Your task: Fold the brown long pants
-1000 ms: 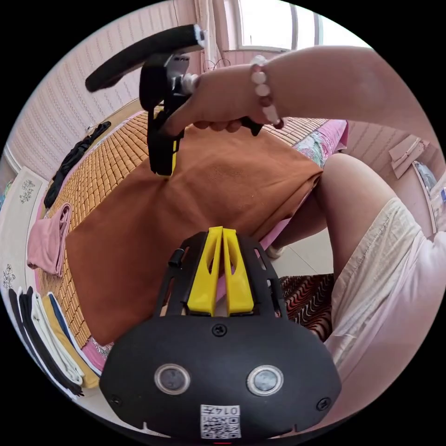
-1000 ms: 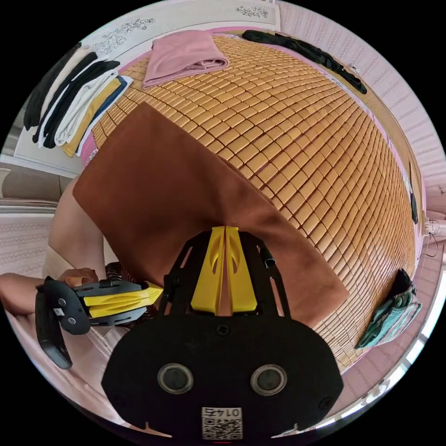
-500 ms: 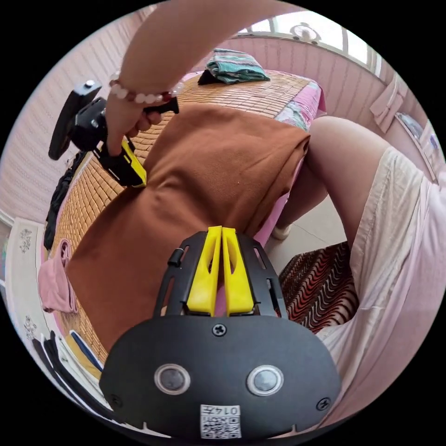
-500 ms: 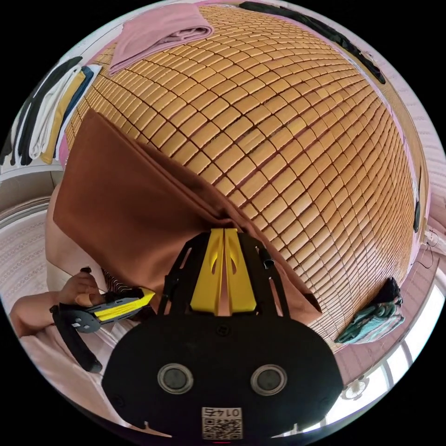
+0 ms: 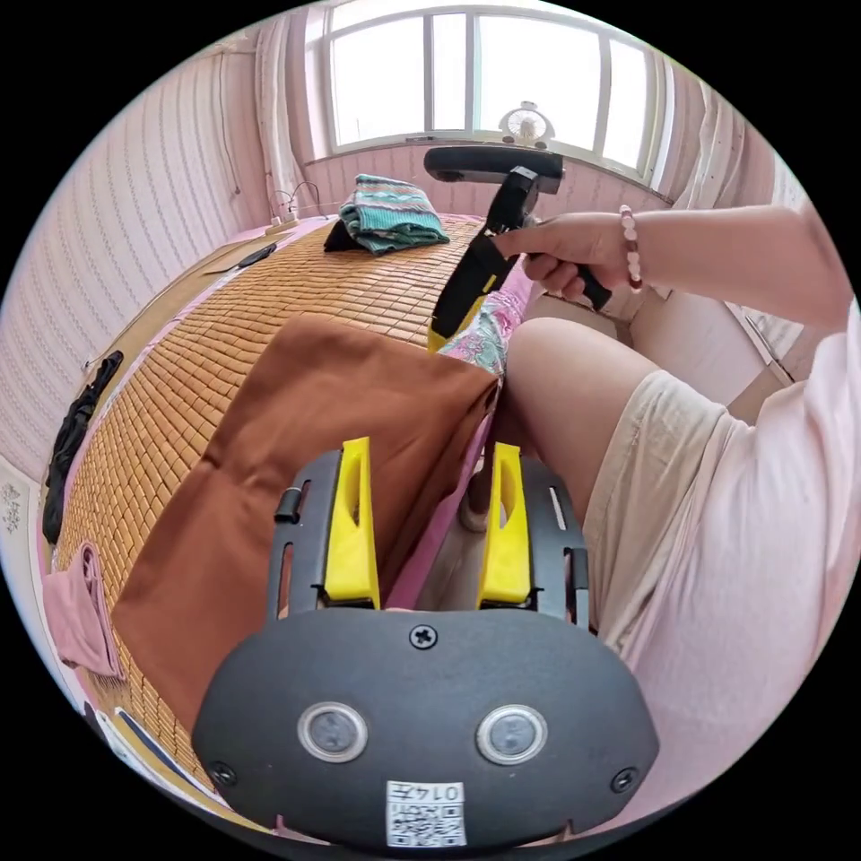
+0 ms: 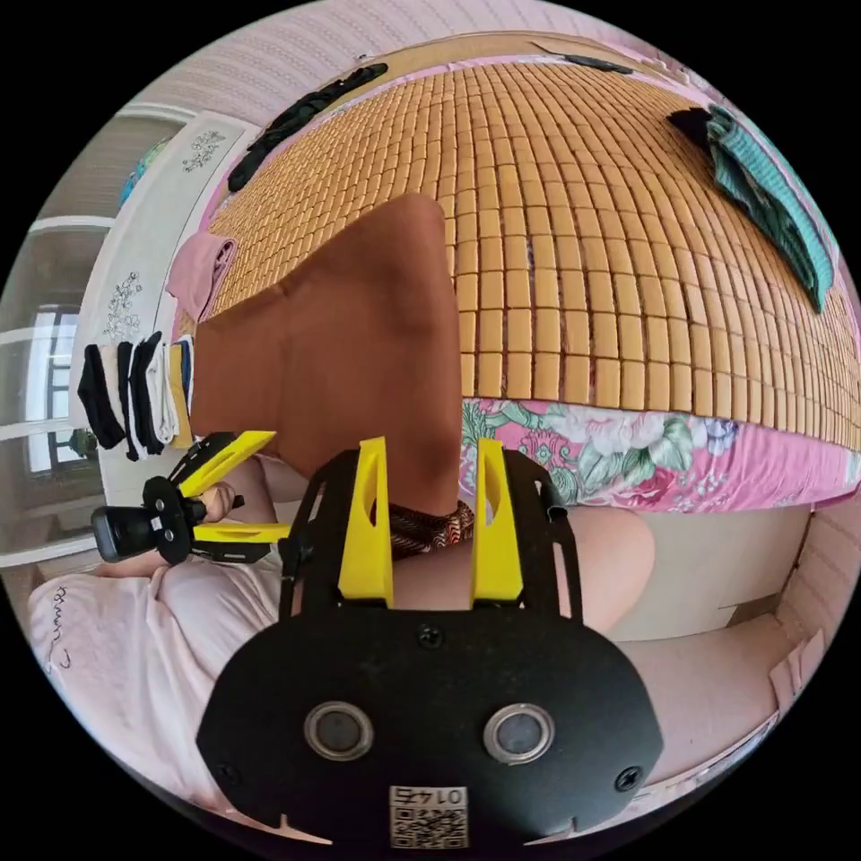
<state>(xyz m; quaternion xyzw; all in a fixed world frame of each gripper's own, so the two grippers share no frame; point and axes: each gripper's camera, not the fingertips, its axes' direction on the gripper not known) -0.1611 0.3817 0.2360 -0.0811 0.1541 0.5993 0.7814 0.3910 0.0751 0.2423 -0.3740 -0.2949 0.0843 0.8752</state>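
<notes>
The brown long pants (image 5: 296, 457) lie folded on the bamboo mat (image 5: 296, 287), one end hanging over the bed's near edge. My left gripper (image 5: 430, 502) is open, its yellow jaws apart just above that hanging end, nothing between them. In the right gripper view the pants (image 6: 359, 341) lie left of centre, and my right gripper (image 6: 430, 502) is open over the bed edge, holding nothing. The left gripper (image 6: 235, 489) shows there at the left, open in a hand. In the left gripper view, a hand holds the right gripper (image 5: 441, 332) beyond the pants' far corner.
A teal folded cloth (image 5: 390, 211) lies at the mat's far end, a pink cloth (image 6: 202, 269) and a black garment (image 6: 305, 108) near its other edges. Folded clothes (image 6: 134, 395) are stacked beside the bed. The person's leg (image 5: 574, 404) is against the floral sheet (image 6: 628, 457).
Both grippers have gone from shut to open and let the pants go. Both have drawn back to the bed's edge, and the pants now lie flat on the mat.
</notes>
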